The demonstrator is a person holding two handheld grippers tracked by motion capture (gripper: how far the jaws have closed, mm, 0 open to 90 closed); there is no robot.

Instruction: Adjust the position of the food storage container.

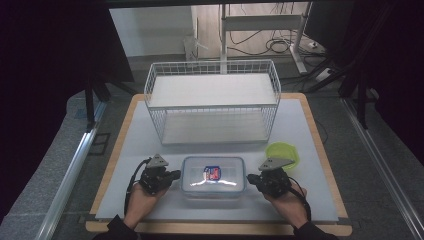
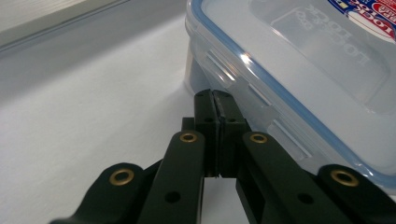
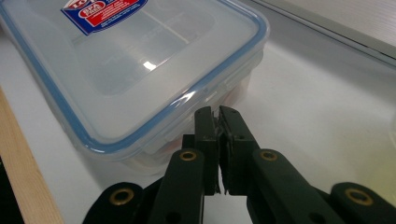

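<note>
You are holding the left gripper (image 1: 172, 176) at the left short side of the clear plastic container (image 1: 213, 176), with its jaws pressed together and nothing between them. In the left gripper view the closed tips (image 2: 215, 100) are sitting right against the latch flap (image 2: 243, 84) on that side of the container, though whether they are actually touching it is hard to tell. You are holding the right gripper (image 1: 252, 178) at the opposite short side, its jaws likewise pressed together and pinching nothing. In the right gripper view its tips (image 3: 215, 114) are sitting just under the blue-sealed rim of the lid (image 3: 140, 70), close against the side flap.

The container is lying flat near the front edge of the tabletop (image 1: 310, 200), about midway between its left and right edges, with its lid on and a red and blue label (image 1: 213, 173) facing up. A green bowl (image 1: 284, 152) is standing just behind your right gripper, toward the right edge. A white wire rack (image 1: 212, 100) with two shelves is standing across the back half of the tabletop, well apart from the container.
</note>
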